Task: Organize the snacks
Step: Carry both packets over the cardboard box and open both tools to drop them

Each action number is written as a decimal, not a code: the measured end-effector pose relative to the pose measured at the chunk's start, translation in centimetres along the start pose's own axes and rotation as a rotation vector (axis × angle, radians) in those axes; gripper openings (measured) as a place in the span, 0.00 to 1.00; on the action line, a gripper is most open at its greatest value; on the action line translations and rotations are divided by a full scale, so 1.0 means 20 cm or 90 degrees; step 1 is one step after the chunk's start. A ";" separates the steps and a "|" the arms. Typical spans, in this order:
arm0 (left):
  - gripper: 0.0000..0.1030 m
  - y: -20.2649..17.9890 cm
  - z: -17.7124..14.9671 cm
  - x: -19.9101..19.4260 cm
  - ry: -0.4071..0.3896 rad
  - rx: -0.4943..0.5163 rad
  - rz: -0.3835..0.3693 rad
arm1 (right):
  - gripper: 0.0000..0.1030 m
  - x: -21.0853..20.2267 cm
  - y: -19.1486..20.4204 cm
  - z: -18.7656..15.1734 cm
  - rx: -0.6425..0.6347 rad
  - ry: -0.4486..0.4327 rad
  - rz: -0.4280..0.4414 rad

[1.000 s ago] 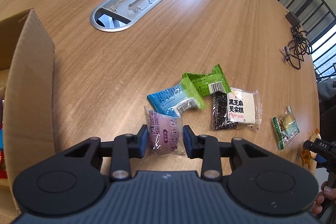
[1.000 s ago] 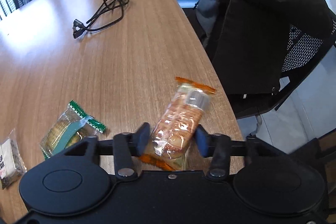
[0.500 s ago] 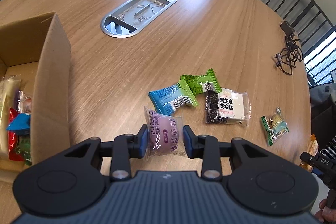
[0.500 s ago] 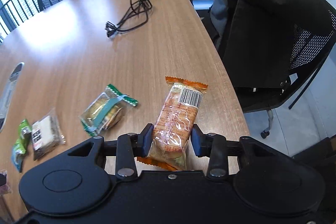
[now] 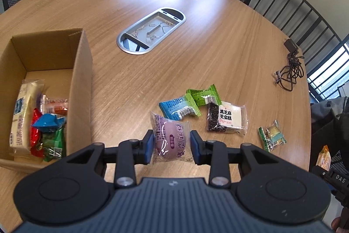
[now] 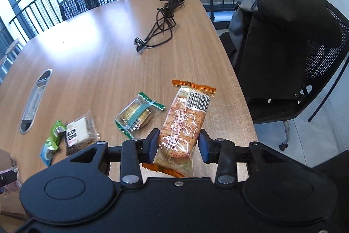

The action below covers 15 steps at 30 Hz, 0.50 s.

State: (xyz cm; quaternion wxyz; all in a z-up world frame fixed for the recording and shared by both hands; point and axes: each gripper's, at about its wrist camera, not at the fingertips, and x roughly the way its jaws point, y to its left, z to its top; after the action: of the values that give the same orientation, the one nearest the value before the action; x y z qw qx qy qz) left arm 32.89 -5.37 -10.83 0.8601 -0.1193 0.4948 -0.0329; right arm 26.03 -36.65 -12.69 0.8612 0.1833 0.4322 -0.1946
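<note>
Tongs clamped both loads: left tongs (image 5: 170,146) on the purple snack (image 5: 169,138), right tongs (image 6: 178,146) on the orange packet (image 6: 184,123), each at lower centre, clear of the counter (image 5: 196,47). Best carried over the cardboard box (image 5: 81,88) wall at left before releasing, I judged.
</note>
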 end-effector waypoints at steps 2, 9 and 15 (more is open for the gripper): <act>0.33 0.01 0.01 -0.04 -0.009 -0.004 0.000 | 0.36 -0.04 0.02 0.00 -0.005 -0.005 0.010; 0.33 0.07 0.02 -0.16 -0.040 -0.022 0.003 | 0.37 -0.12 0.15 -0.02 -0.036 -0.016 0.057; 0.33 0.18 0.02 -0.24 -0.058 -0.051 0.014 | 0.37 -0.15 0.30 -0.03 -0.077 -0.019 0.103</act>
State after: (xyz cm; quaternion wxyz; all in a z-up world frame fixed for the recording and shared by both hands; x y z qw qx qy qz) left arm 30.47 -0.98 -7.45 0.8765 -0.1492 0.4576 0.0020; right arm 26.90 -30.59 -9.62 0.8900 0.1622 0.4141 -0.1006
